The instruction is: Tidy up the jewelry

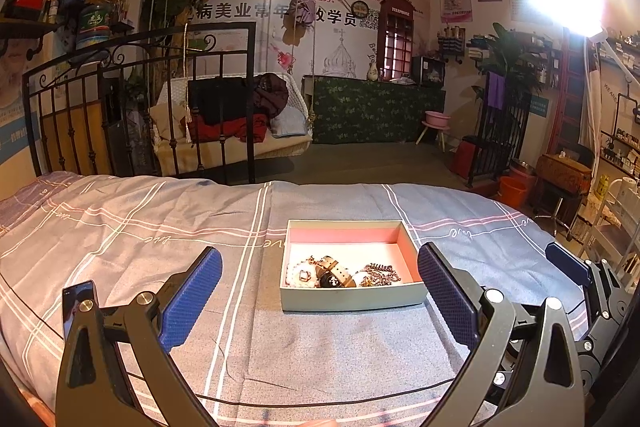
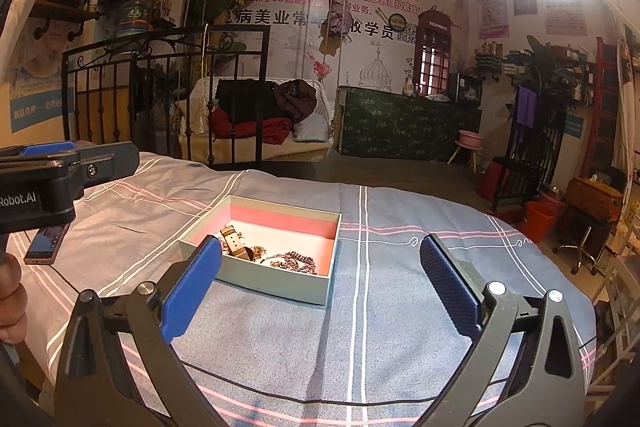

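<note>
A grey-green box (image 1: 352,297) with a pink inside sits on the bed. In it lie a watch with a tan strap (image 1: 334,273), a dark chain (image 1: 380,275) and pearl-like pieces (image 1: 298,273). My left gripper (image 1: 320,287) is open and empty, its blue pads either side of the box's near wall. In the right wrist view the box (image 2: 276,285) lies ahead left, with the watch (image 2: 234,243) and chain (image 2: 298,261) inside. My right gripper (image 2: 320,279) is open and empty, to the right of the box. The right gripper also shows in the left wrist view (image 1: 580,279).
The bed has a grey-blue checked cover (image 1: 140,227). A phone (image 2: 44,243) lies on it at the left. A black cable (image 2: 320,401) runs across the near cover. An iron bed frame (image 1: 140,99) stands behind. Stools and an orange bucket (image 1: 516,191) stand right of the bed.
</note>
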`<state>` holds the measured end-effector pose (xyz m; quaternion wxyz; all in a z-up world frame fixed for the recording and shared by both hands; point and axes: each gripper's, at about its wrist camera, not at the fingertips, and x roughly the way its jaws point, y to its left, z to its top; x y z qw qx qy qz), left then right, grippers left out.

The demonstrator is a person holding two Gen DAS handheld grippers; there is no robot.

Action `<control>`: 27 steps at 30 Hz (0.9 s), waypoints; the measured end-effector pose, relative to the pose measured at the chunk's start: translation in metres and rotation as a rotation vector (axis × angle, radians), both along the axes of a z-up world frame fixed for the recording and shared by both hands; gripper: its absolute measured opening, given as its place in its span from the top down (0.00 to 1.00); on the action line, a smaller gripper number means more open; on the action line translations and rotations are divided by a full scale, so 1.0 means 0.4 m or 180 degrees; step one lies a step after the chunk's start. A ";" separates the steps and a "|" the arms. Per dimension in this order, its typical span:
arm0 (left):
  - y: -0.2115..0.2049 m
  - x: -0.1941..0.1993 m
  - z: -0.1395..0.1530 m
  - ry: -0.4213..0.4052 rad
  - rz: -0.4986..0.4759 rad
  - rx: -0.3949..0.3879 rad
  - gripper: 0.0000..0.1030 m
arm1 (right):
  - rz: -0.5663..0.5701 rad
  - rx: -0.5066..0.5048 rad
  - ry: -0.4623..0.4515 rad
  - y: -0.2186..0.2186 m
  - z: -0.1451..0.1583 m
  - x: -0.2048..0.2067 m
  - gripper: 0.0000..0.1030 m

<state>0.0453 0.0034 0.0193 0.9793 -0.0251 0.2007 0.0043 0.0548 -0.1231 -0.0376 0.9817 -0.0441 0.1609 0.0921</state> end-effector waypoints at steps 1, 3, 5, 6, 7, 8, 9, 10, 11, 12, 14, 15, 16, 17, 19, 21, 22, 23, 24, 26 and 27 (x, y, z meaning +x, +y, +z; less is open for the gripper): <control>0.001 0.000 -0.001 0.0004 0.0001 0.0003 0.06 | 0.0001 0.0000 0.0008 0.000 -0.002 0.000 0.05; 0.000 0.002 -0.001 0.0008 -0.0008 -0.0002 0.06 | 0.0000 0.0004 0.0024 -0.001 -0.004 0.004 0.05; 0.000 0.007 -0.006 0.0038 -0.0033 0.0002 0.06 | 0.0001 0.0002 0.0040 -0.003 -0.005 0.006 0.05; 0.000 0.010 -0.008 0.0055 -0.0040 0.0006 0.06 | 0.0001 0.0000 0.0046 -0.003 -0.006 0.006 0.05; 0.000 0.011 -0.011 0.0082 -0.0046 0.0005 0.06 | 0.0002 0.0001 0.0054 -0.003 -0.007 0.007 0.05; -0.003 0.017 -0.015 0.0122 -0.0039 0.0007 0.06 | 0.0004 0.0005 0.0062 -0.004 -0.007 0.009 0.05; -0.003 0.021 -0.019 0.0168 -0.0033 -0.0006 0.06 | 0.0006 0.0008 0.0068 -0.004 -0.008 0.009 0.05; 0.001 0.022 -0.022 0.0194 -0.0042 -0.0044 0.06 | 0.0010 0.0007 0.0073 -0.004 -0.009 0.008 0.05; 0.003 0.022 -0.024 0.0190 -0.0026 -0.0068 0.06 | 0.0013 0.0004 0.0076 -0.003 -0.007 0.009 0.05; 0.004 0.021 -0.023 0.0173 0.0002 -0.0066 0.06 | 0.0014 0.0000 0.0079 -0.003 -0.008 0.008 0.05; 0.005 0.016 -0.021 0.0122 0.0027 -0.0034 0.06 | 0.0012 0.0002 0.0081 -0.003 -0.009 0.008 0.05; 0.005 0.016 -0.020 0.0118 0.0019 -0.0030 0.06 | 0.0011 0.0007 0.0082 -0.004 -0.009 0.008 0.05; 0.006 0.017 -0.019 0.0137 0.0008 -0.0046 0.06 | 0.0010 0.0015 0.0085 -0.005 -0.009 0.008 0.05; 0.005 0.022 -0.019 0.0172 0.0017 -0.0063 0.06 | 0.0009 0.0019 0.0085 -0.005 -0.009 0.006 0.05; 0.006 0.026 -0.020 0.0190 0.0024 -0.0078 0.06 | 0.0009 0.0012 0.0081 -0.006 -0.007 0.007 0.05; 0.002 0.032 -0.018 0.0195 0.0029 -0.0065 0.06 | 0.0011 0.0012 0.0088 -0.006 -0.006 0.009 0.05; 0.003 0.034 -0.019 0.0201 0.0025 -0.0067 0.06 | 0.0008 0.0012 0.0090 -0.005 -0.006 0.009 0.05; 0.003 0.035 -0.019 0.0205 0.0028 -0.0071 0.06 | 0.0007 0.0011 0.0095 -0.006 -0.005 0.011 0.05; 0.005 0.035 -0.020 0.0203 0.0016 -0.0074 0.06 | 0.0005 0.0013 0.0097 -0.007 -0.005 0.010 0.05; 0.002 0.034 -0.019 0.0182 0.0042 -0.0044 0.06 | 0.0004 0.0011 0.0099 -0.007 -0.004 0.011 0.05; 0.001 0.033 -0.019 0.0182 0.0038 -0.0040 0.06 | 0.0005 0.0010 0.0103 -0.007 -0.004 0.010 0.05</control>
